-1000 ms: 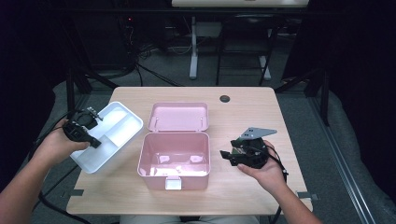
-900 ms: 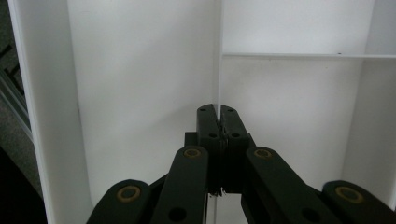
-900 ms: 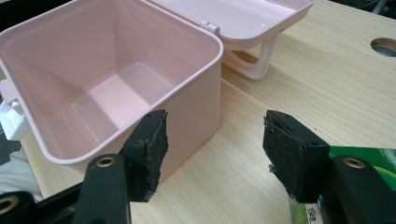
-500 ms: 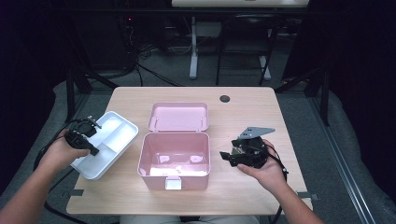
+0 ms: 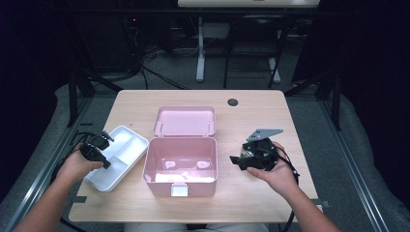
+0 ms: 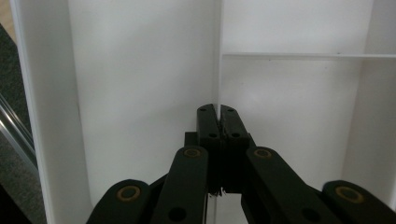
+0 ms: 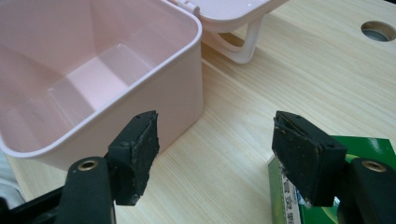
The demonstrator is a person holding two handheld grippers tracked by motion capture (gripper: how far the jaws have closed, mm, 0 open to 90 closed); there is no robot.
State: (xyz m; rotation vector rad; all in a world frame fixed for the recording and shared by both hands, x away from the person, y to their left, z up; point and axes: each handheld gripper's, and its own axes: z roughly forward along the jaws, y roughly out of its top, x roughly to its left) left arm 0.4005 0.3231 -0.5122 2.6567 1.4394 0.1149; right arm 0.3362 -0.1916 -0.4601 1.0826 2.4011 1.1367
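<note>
Here the wooden table [image 5: 261, 121] carries an open pink box [image 5: 180, 166] at its middle, the lid [image 5: 185, 121] folded back flat behind it. Just left of the box lies a white divided tray [image 5: 121, 150], partly over the table's left edge. The left gripper [image 5: 99, 153] is clenched on the tray's inner divider wall. Right of the box, the right gripper [image 7: 215, 144] has its jaws parted, having just been opening, with bare table between them; a green packet [image 7: 336, 196] lies under its right jaw.

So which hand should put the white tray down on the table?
Probably the left. The left gripper is already shut on the divider of the white tray, beside the pink box. The right gripper, its jaws just opening, is across the box with nothing between them.
</note>
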